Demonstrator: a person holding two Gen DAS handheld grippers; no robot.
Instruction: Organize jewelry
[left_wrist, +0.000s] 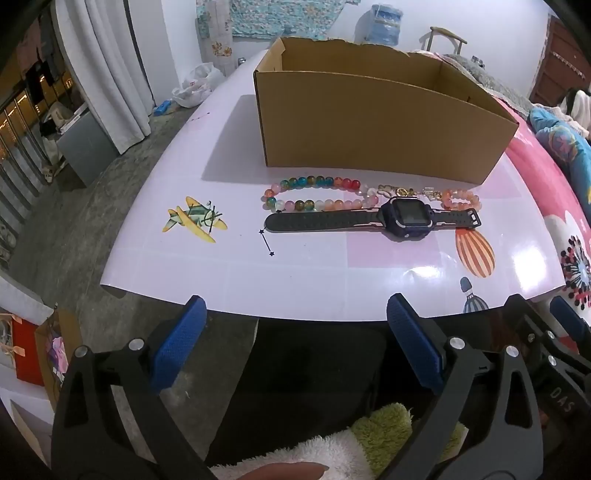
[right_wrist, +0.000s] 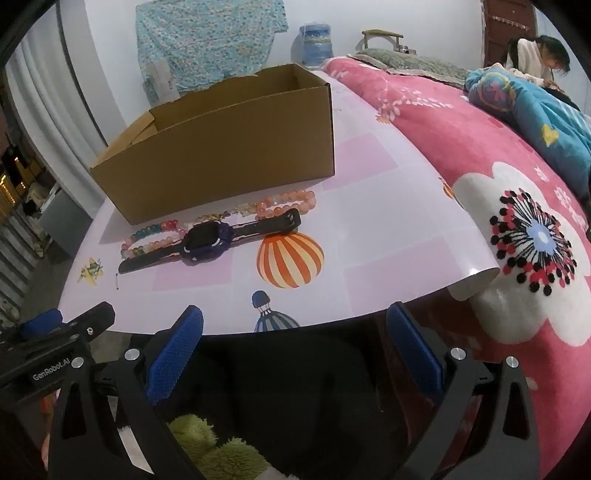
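Hovering off desk (left_wrist: 332, 273) near edge | left gripper (left_wrist: 295, 339) and right gripper (right_wrist: 295, 339) jaws open, empty | watch (left_wrist: 373, 219), beads (left_wrist: 317, 194) lie just before box (left_wrist: 369, 122), likely staged for loading

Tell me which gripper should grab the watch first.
Probably left. In its view the watch lies almost straight ahead of the open left gripper; from the open right gripper it sits off to the left, farther away.

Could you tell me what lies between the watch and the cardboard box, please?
The beaded bracelets lie between the watch and the box, in a row along its front wall; both views show this.
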